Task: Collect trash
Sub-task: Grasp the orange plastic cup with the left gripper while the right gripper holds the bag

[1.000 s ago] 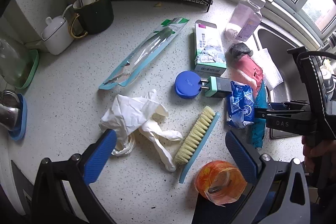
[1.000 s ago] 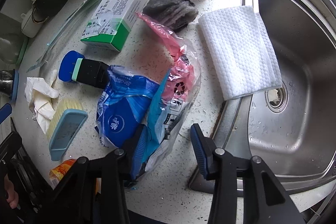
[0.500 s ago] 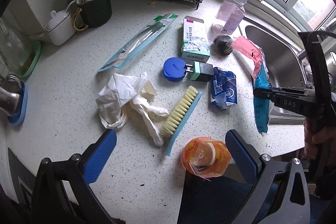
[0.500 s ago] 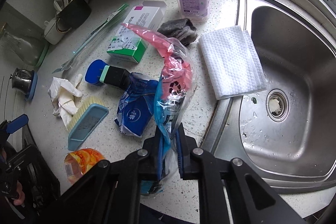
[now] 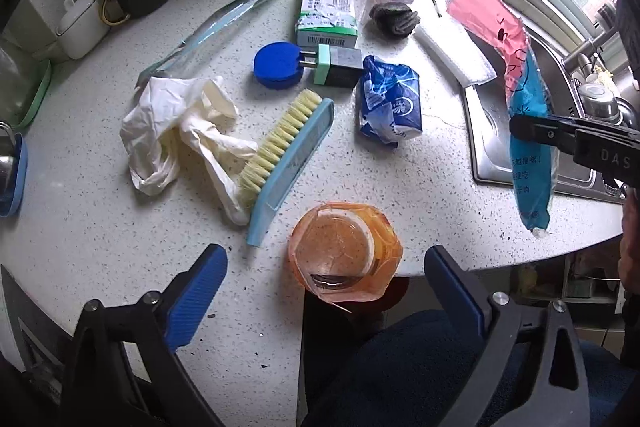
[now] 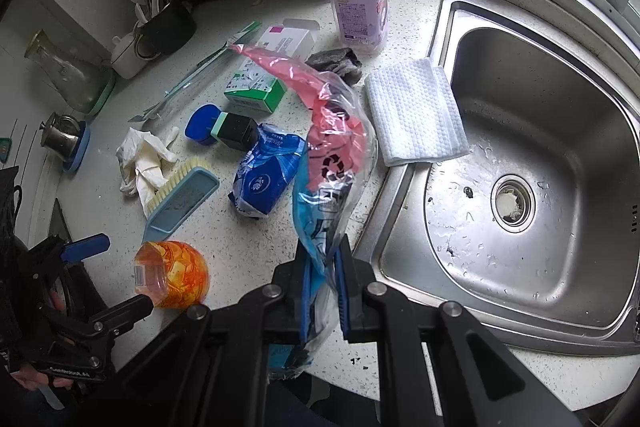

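Here the right gripper (image 6: pixel 324 291) is clamped on a pink-and-blue plastic wrapper (image 6: pixel 332 155), its blue pads pinching the blue lower part while the pink end trails up and away from the fingers (in the left wrist view the wrapper (image 5: pixel 524 99) hangs clear of the white speckled countertop (image 5: pixel 80 227), over the near corner of the steel sink (image 6: pixel 540 131)). The left gripper (image 5: pixel 324 291) hovers with its jaws spread wide and nothing between the pads; the orange plastic cup (image 5: pixel 346 251) lies on its side at the counter's front edge, just ahead of and between its two fingers, not touched by either. Further out on the counter lie a crumpled blue packet (image 5: pixel 390 103), a light-blue scrub brush (image 5: pixel 286 155) and a heap of white gloves (image 5: pixel 180 135) touching the brush's bristles. A folded white cloth (image 6: pixel 414 115) rests beside the sink rim, near the held wrapper but apart from it.
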